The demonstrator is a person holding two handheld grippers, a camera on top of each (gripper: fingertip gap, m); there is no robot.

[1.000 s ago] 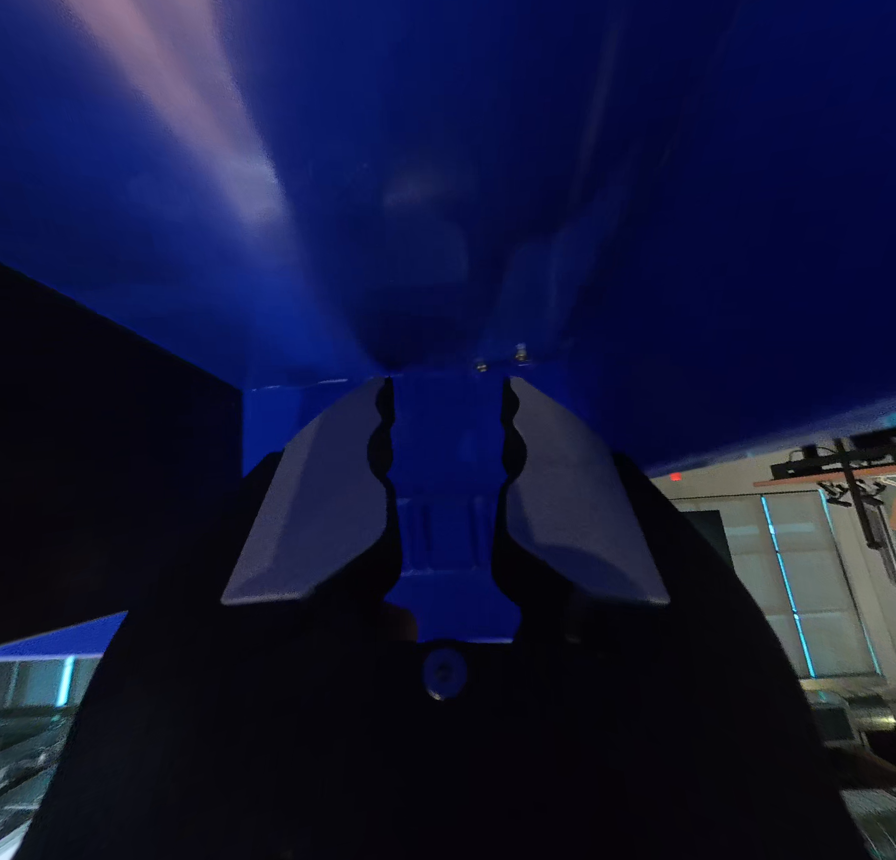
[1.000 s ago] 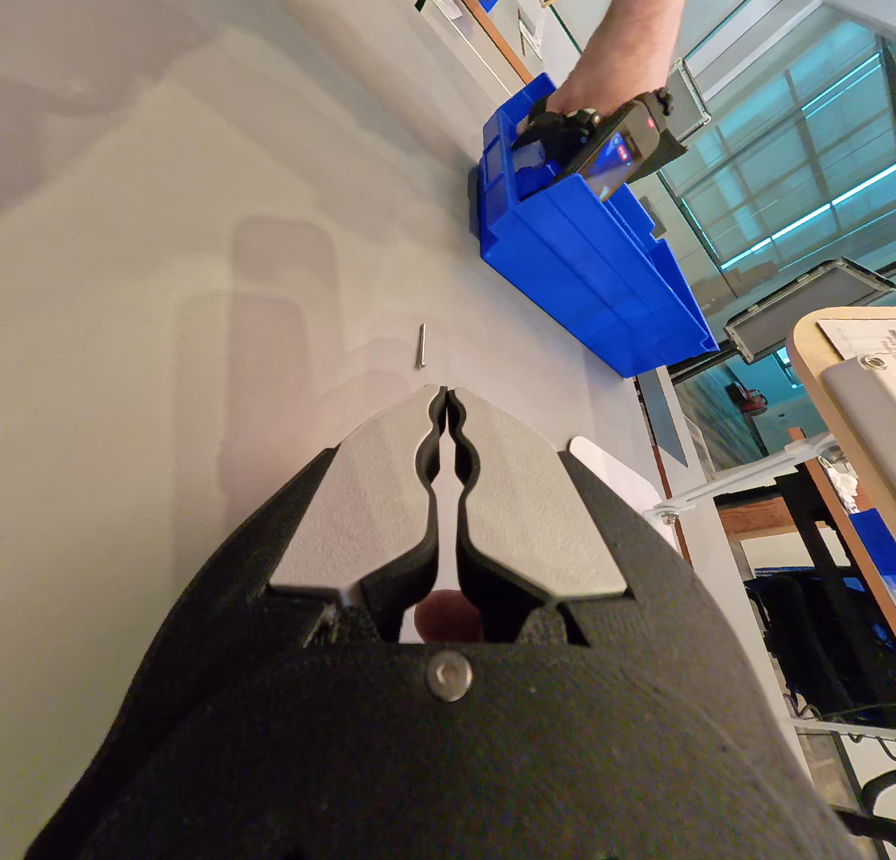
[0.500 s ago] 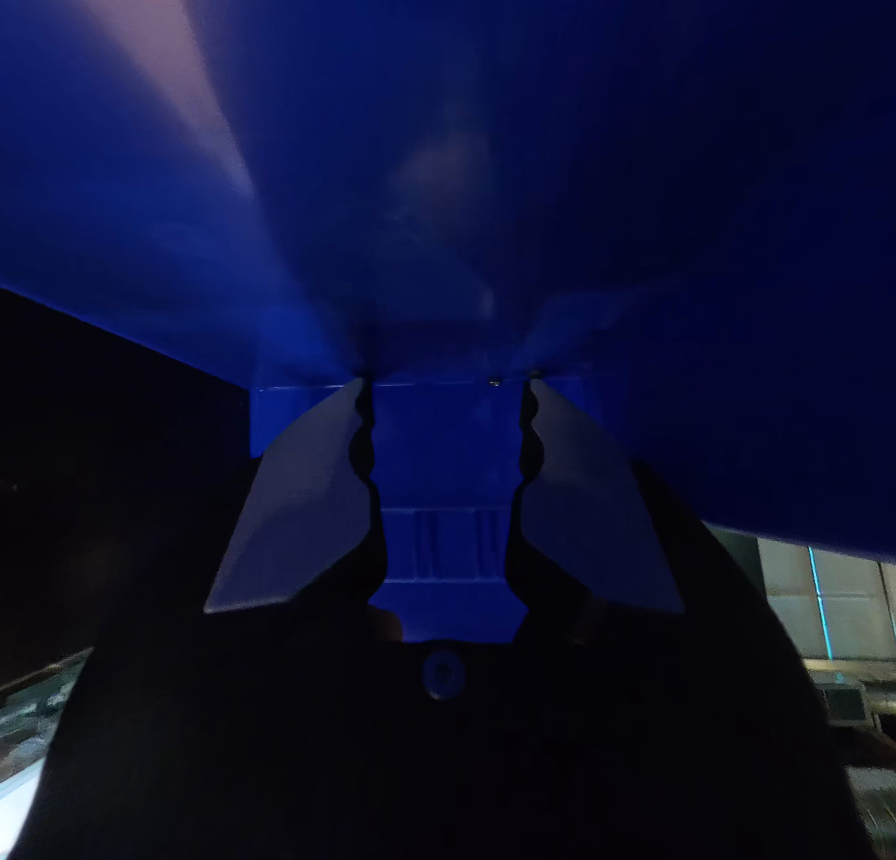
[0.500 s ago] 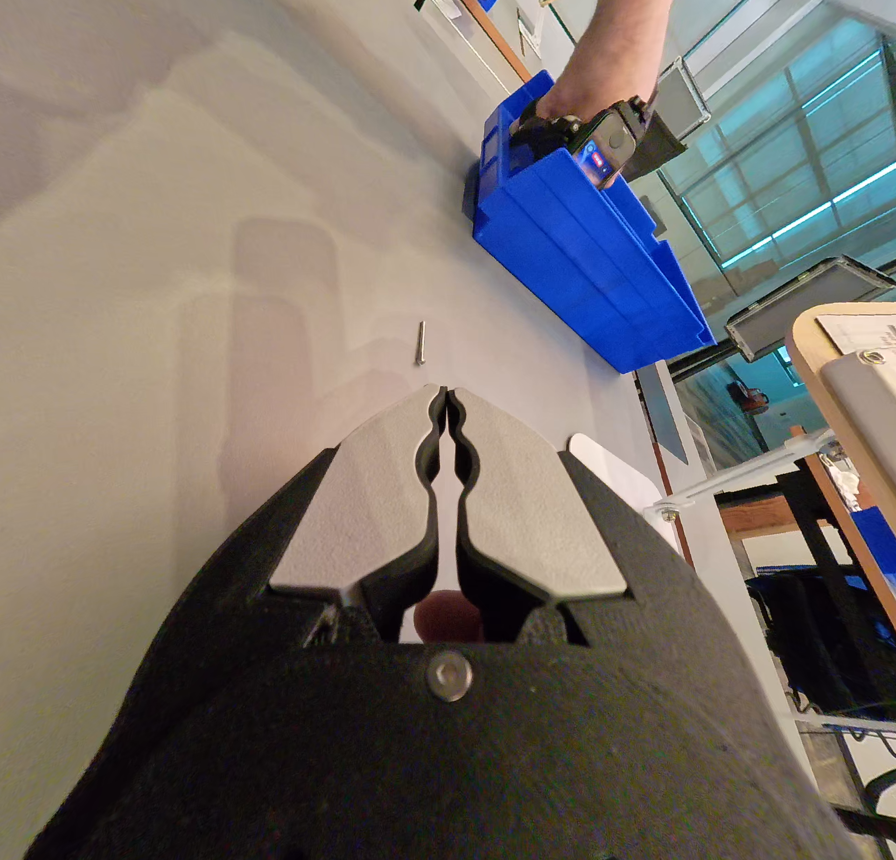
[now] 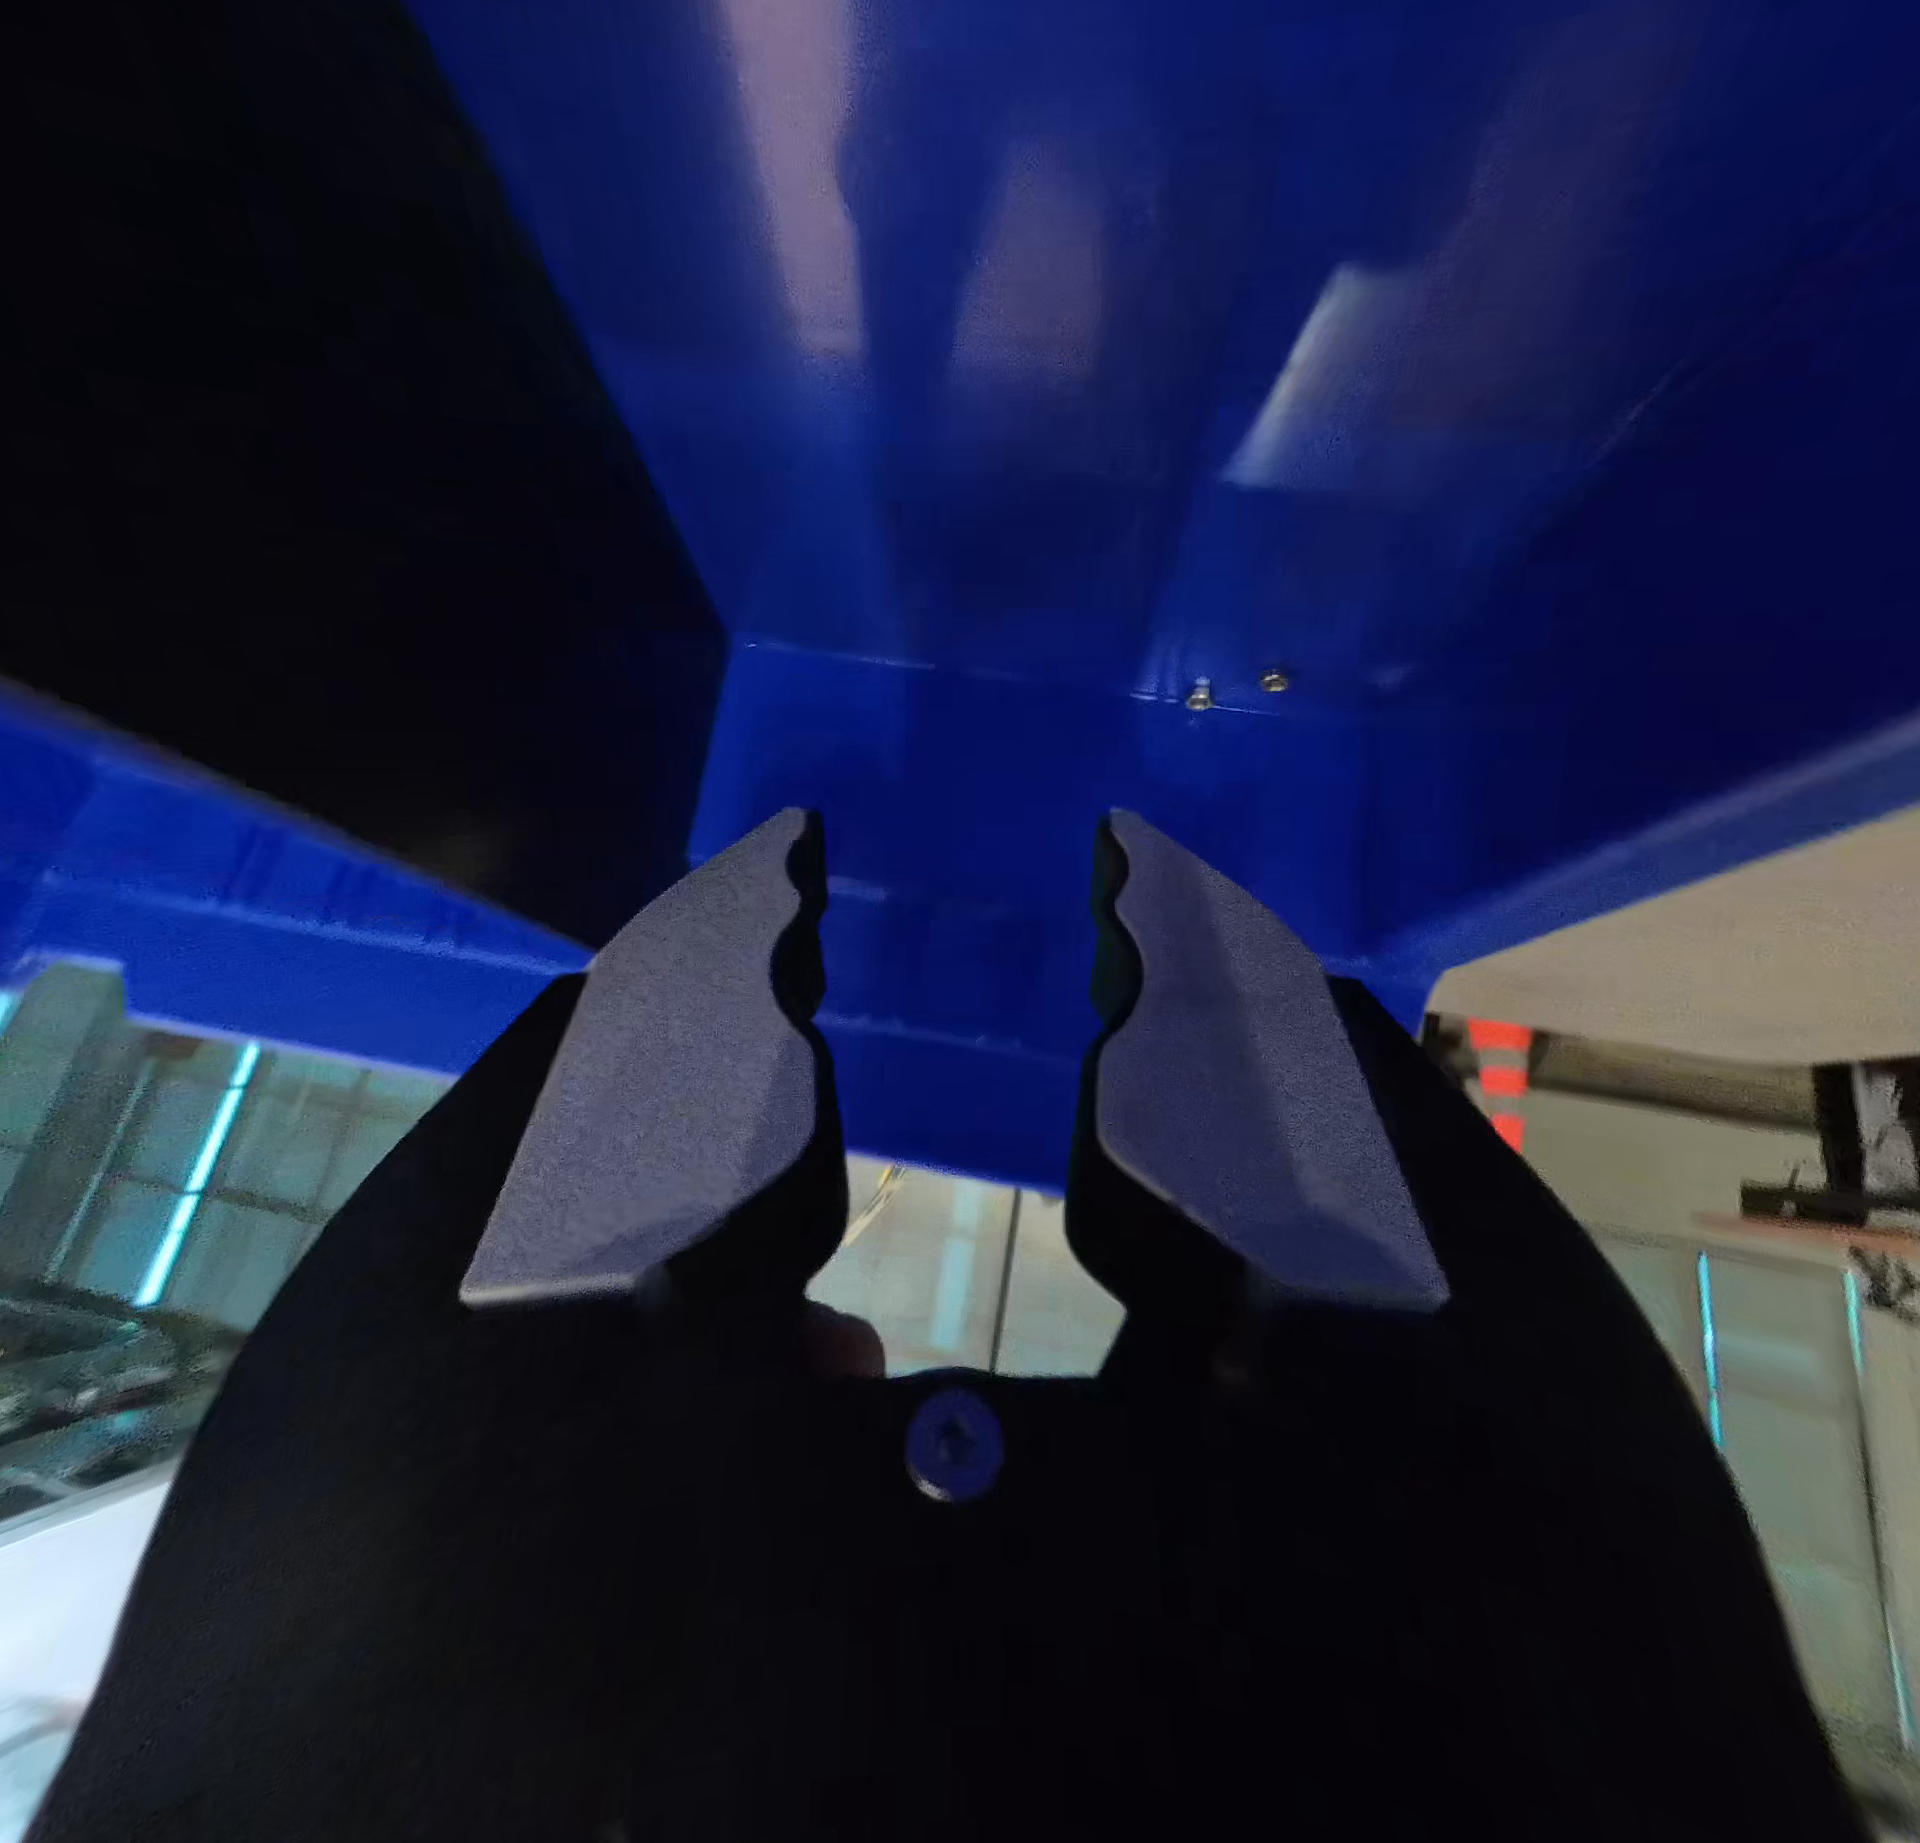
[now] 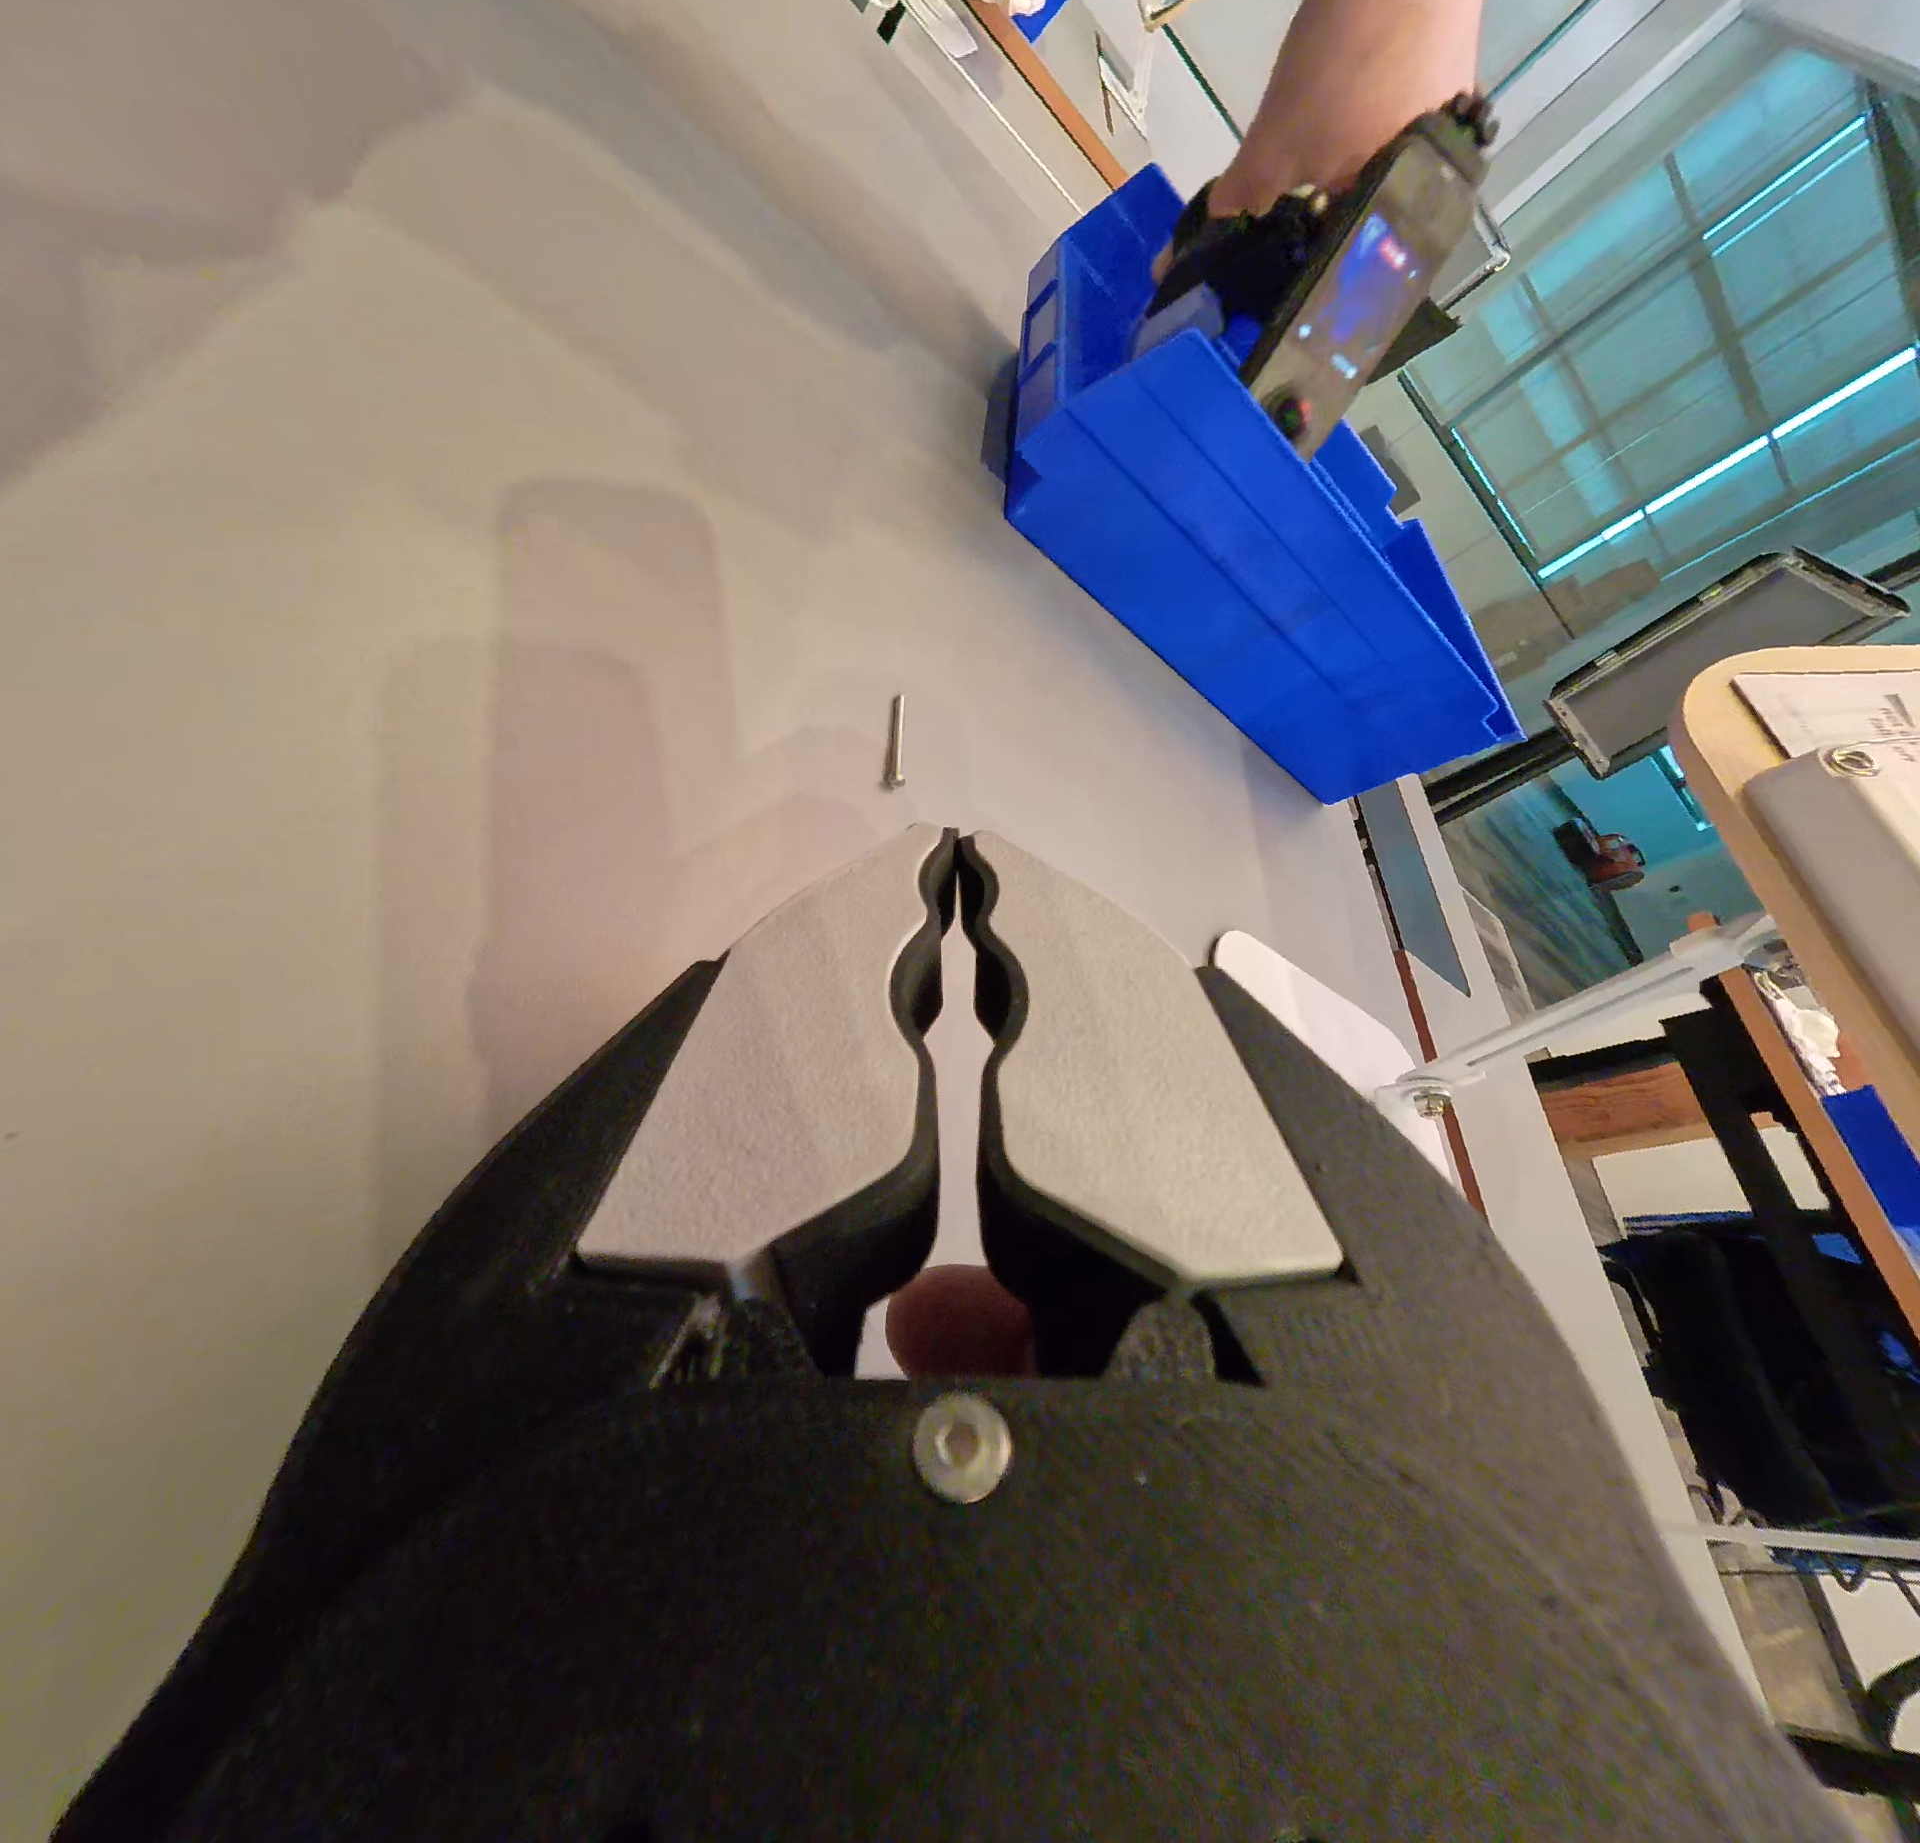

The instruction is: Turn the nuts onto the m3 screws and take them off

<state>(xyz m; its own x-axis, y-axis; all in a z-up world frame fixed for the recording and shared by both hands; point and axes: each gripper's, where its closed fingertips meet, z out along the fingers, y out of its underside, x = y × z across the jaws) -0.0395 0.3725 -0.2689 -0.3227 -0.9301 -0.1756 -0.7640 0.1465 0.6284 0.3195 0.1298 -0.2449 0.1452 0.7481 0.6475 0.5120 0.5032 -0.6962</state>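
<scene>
Ahead, the screw [image 6: 895, 741] lay on the table [image 6: 364, 546] just beyond the right gripper [image 6: 957, 841], whose fingers were pressed together and empty. The left gripper [image 5: 958, 825], fingers spread, pointed into the blue bin [image 5: 1039, 391], where two nuts [image 5: 1232, 688] sat past its right fingertip.

screw [image 6: 895, 741] on table [image 6: 312, 650], left of bin [image 6: 1226, 546].

Counts — one blue bin [image 6: 1226, 536] on the table [image 6: 416, 443]. Inside the bin: two small metal fasteners [image 5: 1200, 693] at the far end, side by side — too small to tell nut from screw. On the table: one loose screw [image 6: 895, 741]. Grippers: two.
</scene>
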